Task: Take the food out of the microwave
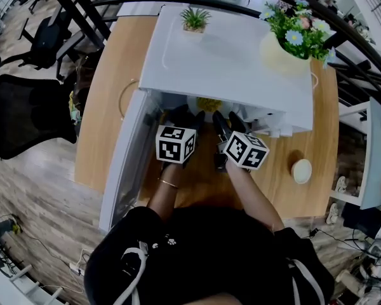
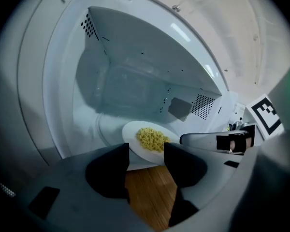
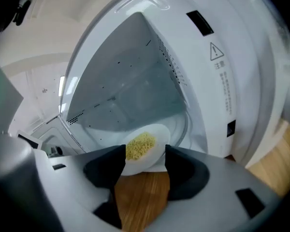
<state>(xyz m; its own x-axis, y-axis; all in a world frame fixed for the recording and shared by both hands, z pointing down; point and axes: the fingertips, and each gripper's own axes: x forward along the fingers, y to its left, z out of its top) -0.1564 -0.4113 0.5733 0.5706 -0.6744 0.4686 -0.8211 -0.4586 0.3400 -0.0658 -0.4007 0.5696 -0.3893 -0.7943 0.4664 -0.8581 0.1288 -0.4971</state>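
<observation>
— Where's the food [image 2: 152, 138]?
— On a white plate [image 2: 131, 133] at the mouth of the open microwave [image 1: 228, 62], lower centre of both tongs' views (yellow, kind unclear).
— Left tongs [image 2: 146, 150]?
— Jaws apart, one either side of the plate's near edge; contact unclear.
— Right tongs [image 3: 144, 153]?
— Spread likewise, plate showing between them, wooden surface [image 3: 140, 197] below.
— Door [image 1: 124, 164]?
— Swung out, left of centre in the head view.

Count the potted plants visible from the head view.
2. A small green spiky plant in a tan pot sits at the back of the white microwave's top, left of centre; a cream round pot of blue and pink flowers stands toward its right rear. None look hidden.
</observation>
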